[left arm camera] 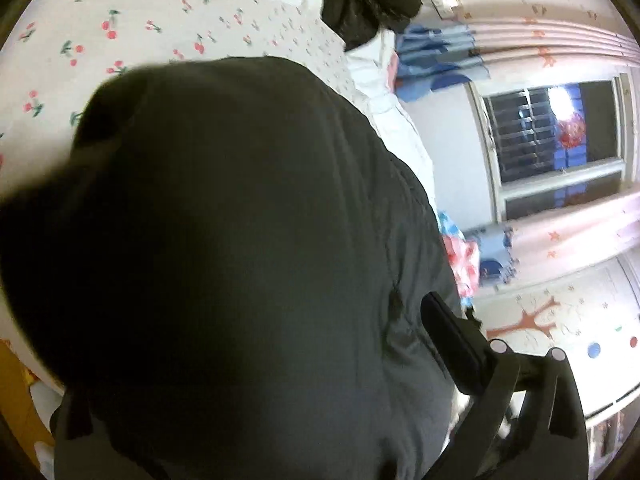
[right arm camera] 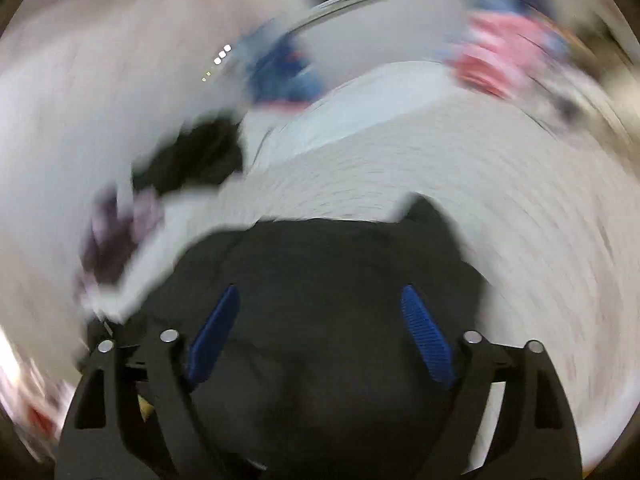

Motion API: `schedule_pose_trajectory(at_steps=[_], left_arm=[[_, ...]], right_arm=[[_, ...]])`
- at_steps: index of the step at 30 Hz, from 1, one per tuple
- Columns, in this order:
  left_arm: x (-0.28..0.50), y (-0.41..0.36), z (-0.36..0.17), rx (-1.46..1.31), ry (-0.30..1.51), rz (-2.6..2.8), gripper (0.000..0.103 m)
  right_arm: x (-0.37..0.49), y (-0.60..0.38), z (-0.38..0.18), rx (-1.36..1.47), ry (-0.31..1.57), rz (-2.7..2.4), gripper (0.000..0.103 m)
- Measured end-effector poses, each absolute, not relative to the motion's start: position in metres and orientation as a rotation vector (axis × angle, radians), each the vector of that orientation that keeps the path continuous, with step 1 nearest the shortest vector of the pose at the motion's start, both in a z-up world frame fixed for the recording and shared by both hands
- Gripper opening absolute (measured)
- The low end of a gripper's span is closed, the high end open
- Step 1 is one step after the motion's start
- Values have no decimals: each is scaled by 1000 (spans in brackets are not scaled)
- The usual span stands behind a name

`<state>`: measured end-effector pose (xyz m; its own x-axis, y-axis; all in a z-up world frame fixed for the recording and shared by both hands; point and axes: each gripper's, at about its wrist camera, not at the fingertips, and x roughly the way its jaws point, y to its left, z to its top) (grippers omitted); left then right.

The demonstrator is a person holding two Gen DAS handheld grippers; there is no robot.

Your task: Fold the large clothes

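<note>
1. The dark garment (left arm camera: pixel 240 240) lies on the bed (left arm camera: pixel 140 20), over a sheet with a cherry print, and it fills most of the left wrist view.
2. The right hand-held gripper (right arm camera: pixel 320 336) has its blue pads (right arm camera: pixel 426 340) spread wide over the same dark garment (right arm camera: pixel 320 280). Nothing is pinched between them.
3. Of the left hand-held gripper (left arm camera: pixel 460 344) only one finger shows, beside the edge of the cloth. The other finger is hidden under the fabric, so the pictures alone do not show a grip; the jaws seem to stand spread.
4. The right wrist view is strongly blurred, so small details around the garment cannot be read.
5. For a good fold, it seems best that each hand takes a clear edge or corner, not a thick bunch of cloth, and that both lift together so the fold line stays straight.
6. The cloth looks thick and soft, so it will probably sag; a firm pinch on one layer is wise.
7. No container is seen. A second dark heap (left arm camera: pixel 368 0) and some white fabric (left arm camera: pixel 380 80) lie further along the bed.
</note>
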<state>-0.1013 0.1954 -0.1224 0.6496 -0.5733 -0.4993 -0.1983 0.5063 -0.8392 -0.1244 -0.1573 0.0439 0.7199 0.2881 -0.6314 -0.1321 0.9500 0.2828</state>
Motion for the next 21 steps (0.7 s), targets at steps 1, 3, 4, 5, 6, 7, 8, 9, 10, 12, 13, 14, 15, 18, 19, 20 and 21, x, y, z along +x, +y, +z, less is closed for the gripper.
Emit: schedule_pose_trajectory(at_steps=[1, 3, 4, 5, 6, 7, 8, 9, 10, 12, 13, 14, 15, 18, 19, 20, 21], left_arm=[[-102, 194, -120, -1050, 862, -250, 88], [-106, 196, -123, -1054, 848, -230, 81], [-108, 198, -123, -1053, 837, -228, 77], [-108, 197, -122, -1044, 831, -227, 76], [-110, 196, -121, -1029, 823, -228, 73], [-111, 194, -119, -1014, 809, -237, 69], [-114, 193, -117, -997, 798, -248, 69], [-115, 189, -112, -962, 788, -256, 68], [-116, 186, -109, -932, 782, -258, 67], [-106, 184, -110, -913, 783, -263, 67], [-106, 185, -111, -917, 789, -269, 67], [-109, 189, -111, -926, 791, -269, 67], [-110, 191, -113, -942, 795, -271, 67], [-116, 196, -117, -969, 805, -274, 67], [-116, 196, -118, -971, 806, -273, 67], [-115, 196, -118, -972, 806, -271, 67], [-125, 195, -117, -972, 805, -269, 67]], right_arm=[[-97, -132, 39, 166, 757, 251, 81], [-39, -83, 19, 51, 817, 255, 81], [-22, -68, 10, 19, 842, 244, 81], [-7, -58, -3, -15, 865, 226, 81], [15, -43, -25, -81, 913, 200, 81], [28, -36, -47, -123, 961, 188, 83], [37, -33, -69, -135, 1008, 186, 89], [45, -30, -85, -118, 1045, 191, 91], [50, -29, -92, -120, 1066, 186, 93], [48, -32, -92, -121, 1091, 193, 93], [43, -35, -87, -112, 1094, 197, 93], [35, -39, -83, -101, 1085, 197, 93], [18, -42, -68, -82, 1044, 209, 93], [-24, -41, -34, -120, 951, 221, 93], [-39, -39, -32, -134, 946, 219, 93], [-49, -36, -39, -145, 963, 216, 93], [-56, -32, -47, -158, 987, 215, 93]])
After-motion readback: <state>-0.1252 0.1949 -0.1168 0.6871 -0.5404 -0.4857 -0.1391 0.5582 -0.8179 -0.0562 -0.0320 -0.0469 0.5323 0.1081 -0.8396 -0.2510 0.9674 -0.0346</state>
